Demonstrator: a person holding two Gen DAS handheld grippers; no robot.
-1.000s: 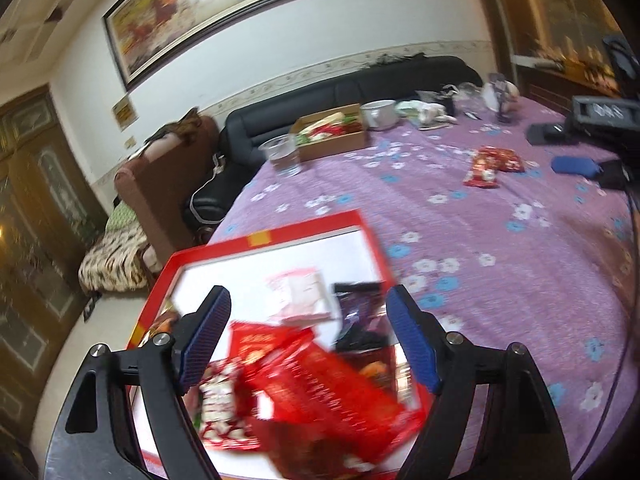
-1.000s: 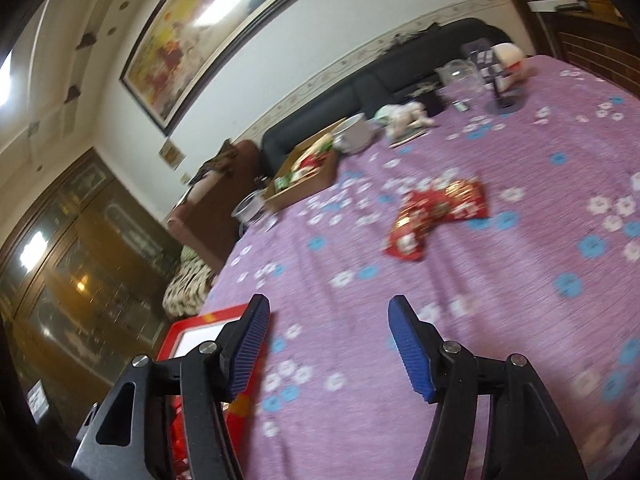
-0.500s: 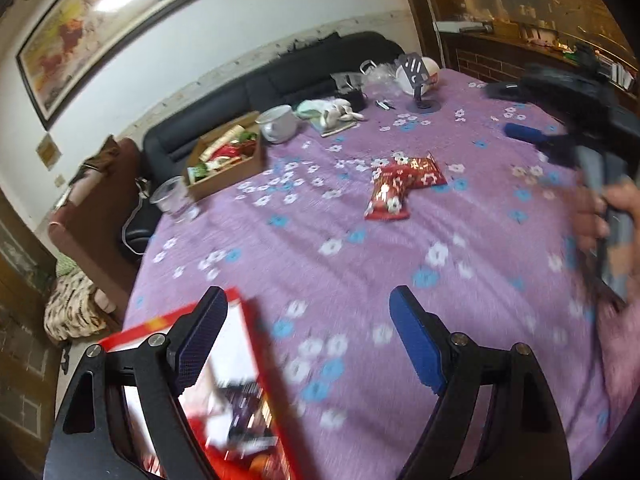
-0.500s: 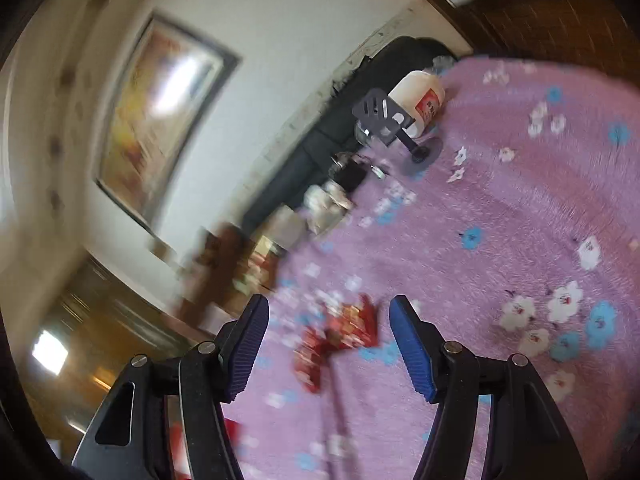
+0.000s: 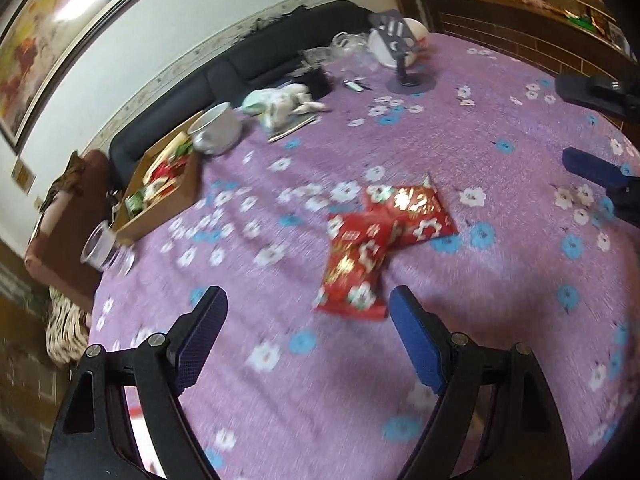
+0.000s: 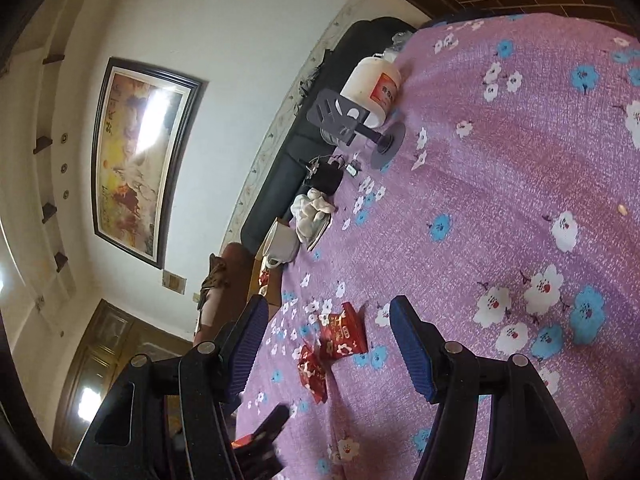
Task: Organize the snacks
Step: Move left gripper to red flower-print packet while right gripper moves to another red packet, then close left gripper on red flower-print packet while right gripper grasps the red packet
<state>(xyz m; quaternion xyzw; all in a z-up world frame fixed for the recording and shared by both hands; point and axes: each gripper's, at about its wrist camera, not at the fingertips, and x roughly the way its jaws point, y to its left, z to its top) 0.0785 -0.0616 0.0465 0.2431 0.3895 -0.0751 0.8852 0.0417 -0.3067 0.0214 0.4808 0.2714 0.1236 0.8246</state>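
Two red snack packets lie overlapped on the purple flowered tablecloth (image 5: 500, 280): the nearer packet (image 5: 354, 268) and the farther packet (image 5: 416, 212). They also show in the right wrist view (image 6: 342, 334). My left gripper (image 5: 308, 332) is open and empty, hovering just short of the nearer packet. My right gripper (image 6: 328, 344) is open and empty, tilted, farther off; its blue fingers (image 5: 592, 170) show at the right edge of the left wrist view. The red tray is out of view but for a sliver (image 5: 136, 412).
A cardboard box of snacks (image 5: 160, 188), a white bowl (image 5: 216, 128), a clear cup (image 5: 102, 248), a cloth bundle (image 5: 280, 104), a phone stand (image 5: 400, 56) and a white jar (image 6: 372, 92) stand along the table's far side. A black sofa (image 5: 256, 64) is behind.
My left gripper has swung from over the red tray to the right, toward the two red packets. My right gripper has rolled and swung away to the right side of the table.
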